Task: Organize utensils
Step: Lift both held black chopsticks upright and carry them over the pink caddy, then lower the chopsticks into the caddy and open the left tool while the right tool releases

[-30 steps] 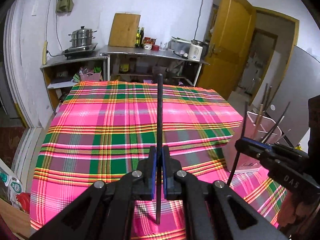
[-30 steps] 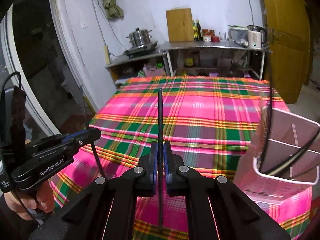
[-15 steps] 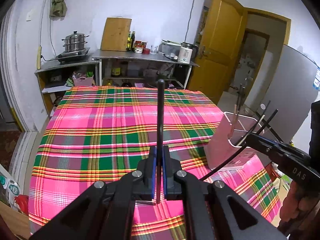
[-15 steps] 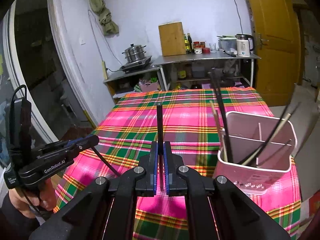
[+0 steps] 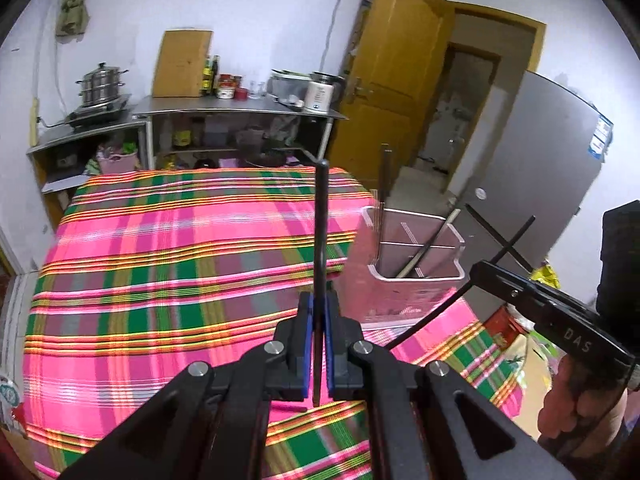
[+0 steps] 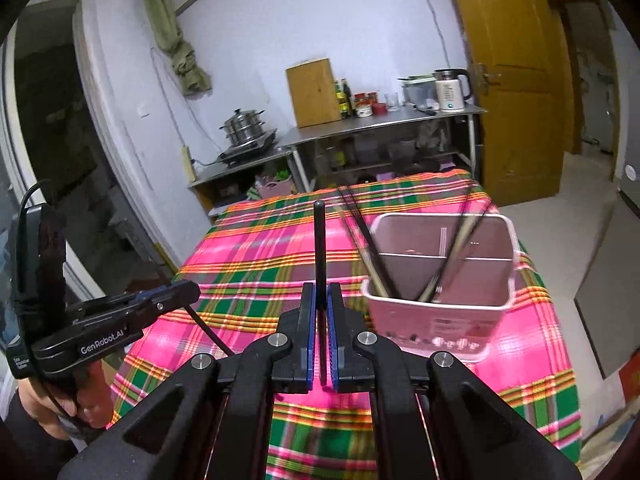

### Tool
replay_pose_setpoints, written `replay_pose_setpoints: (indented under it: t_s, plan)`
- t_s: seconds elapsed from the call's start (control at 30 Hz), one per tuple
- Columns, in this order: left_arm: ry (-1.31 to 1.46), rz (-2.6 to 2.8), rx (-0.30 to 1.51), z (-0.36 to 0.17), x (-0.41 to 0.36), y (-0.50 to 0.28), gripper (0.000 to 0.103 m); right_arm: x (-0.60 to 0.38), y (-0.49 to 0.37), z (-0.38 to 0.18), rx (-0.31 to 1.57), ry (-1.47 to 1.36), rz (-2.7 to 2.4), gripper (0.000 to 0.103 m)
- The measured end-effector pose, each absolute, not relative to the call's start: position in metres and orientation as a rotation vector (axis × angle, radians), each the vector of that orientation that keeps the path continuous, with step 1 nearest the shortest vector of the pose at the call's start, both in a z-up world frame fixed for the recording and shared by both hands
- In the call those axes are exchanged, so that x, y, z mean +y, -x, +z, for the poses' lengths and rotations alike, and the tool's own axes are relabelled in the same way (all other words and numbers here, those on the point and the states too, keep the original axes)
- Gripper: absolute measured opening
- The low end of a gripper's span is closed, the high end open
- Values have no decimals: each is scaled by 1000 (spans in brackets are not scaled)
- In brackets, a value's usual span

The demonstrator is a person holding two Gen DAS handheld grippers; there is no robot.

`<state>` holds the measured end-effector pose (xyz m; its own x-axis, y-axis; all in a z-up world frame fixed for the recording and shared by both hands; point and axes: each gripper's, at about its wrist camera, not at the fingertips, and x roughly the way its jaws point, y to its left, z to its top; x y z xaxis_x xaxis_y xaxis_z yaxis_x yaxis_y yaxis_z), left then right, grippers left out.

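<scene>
My left gripper (image 5: 319, 300) is shut on a black chopstick (image 5: 321, 232) that stands upright between its blue pads. My right gripper (image 6: 319, 292) is shut on another black chopstick (image 6: 319, 252), also upright. A pink divided utensil holder (image 6: 440, 308) stands on the plaid tablecloth (image 6: 248, 256) just right of the right gripper, with several chopsticks leaning in it. The holder also shows in the left wrist view (image 5: 404, 284), with the right gripper (image 5: 480, 270) to its right and nearer, holding its chopstick slanted.
A steel counter (image 6: 384, 120) with a cutting board, bottles and a kettle stands behind the table. A steamer pot (image 6: 244, 128) sits on a stove at the left. A yellow door (image 6: 516, 80) and a grey fridge (image 5: 532, 168) are at the right.
Both grippers have risen and swung right, bringing the pink holder closer and more central in both views. Both still grip their chopsticks.
</scene>
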<state>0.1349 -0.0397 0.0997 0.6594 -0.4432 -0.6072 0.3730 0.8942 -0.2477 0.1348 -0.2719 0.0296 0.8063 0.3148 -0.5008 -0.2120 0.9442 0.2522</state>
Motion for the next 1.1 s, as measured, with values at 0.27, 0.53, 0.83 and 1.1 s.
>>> replay_pose_setpoints:
  t_s: [0.27,0.53,0.83,1.1]
  plan:
    - [102,-551,682,129,-80,-143,6,-313,-126,53,506,-226,224,5]
    - [98,-582,597,175,-106,-165,6,-337,-131,98,397,-234,198,5]
    - [83,-568,578,181,-130,-197,6,-342,-158,103,362,-237,179,5]
    - [73,-558,618,151,-143,-222,6,-343,-185,77,399,-258,161,5]
